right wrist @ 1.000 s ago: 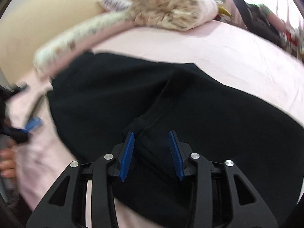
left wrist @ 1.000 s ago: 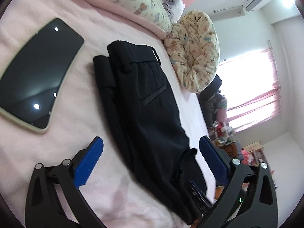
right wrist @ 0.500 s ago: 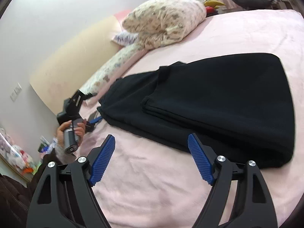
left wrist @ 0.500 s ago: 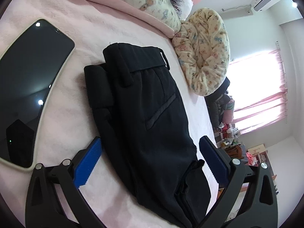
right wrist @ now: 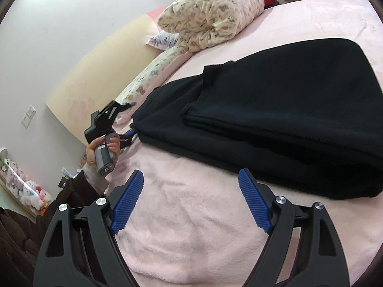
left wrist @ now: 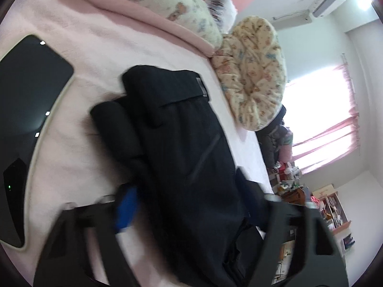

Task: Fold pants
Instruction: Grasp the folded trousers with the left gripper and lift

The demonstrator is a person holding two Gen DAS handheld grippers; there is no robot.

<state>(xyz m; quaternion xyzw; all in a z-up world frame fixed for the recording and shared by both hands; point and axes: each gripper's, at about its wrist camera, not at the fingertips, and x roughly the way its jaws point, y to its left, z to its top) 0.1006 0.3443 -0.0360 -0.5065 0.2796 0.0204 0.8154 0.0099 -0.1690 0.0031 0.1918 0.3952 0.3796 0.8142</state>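
Black pants (left wrist: 182, 157) lie folded on the pink bed; in the right wrist view they (right wrist: 287, 119) are a flat stack with the legs folded over. My left gripper (left wrist: 191, 205) is blurred and open, its jaws astride the pants' lower part, the right finger partly hidden behind cloth. It also shows in the right wrist view (right wrist: 124, 129) at the pants' left end, held by a hand. My right gripper (right wrist: 191, 201) is open and empty above bare blanket, just short of the pants' near edge.
A black phone (left wrist: 26, 129) lies on the blanket left of the pants. Patterned pillows (left wrist: 253, 71) and a rolled quilt (left wrist: 155, 4) lie at the bed's head, also in the right wrist view (right wrist: 210, 12). The pink blanket (right wrist: 191, 239) spreads in front.
My right gripper opened, let go of the pants and drew back off them. My left gripper moved forward over the pants and stays open.
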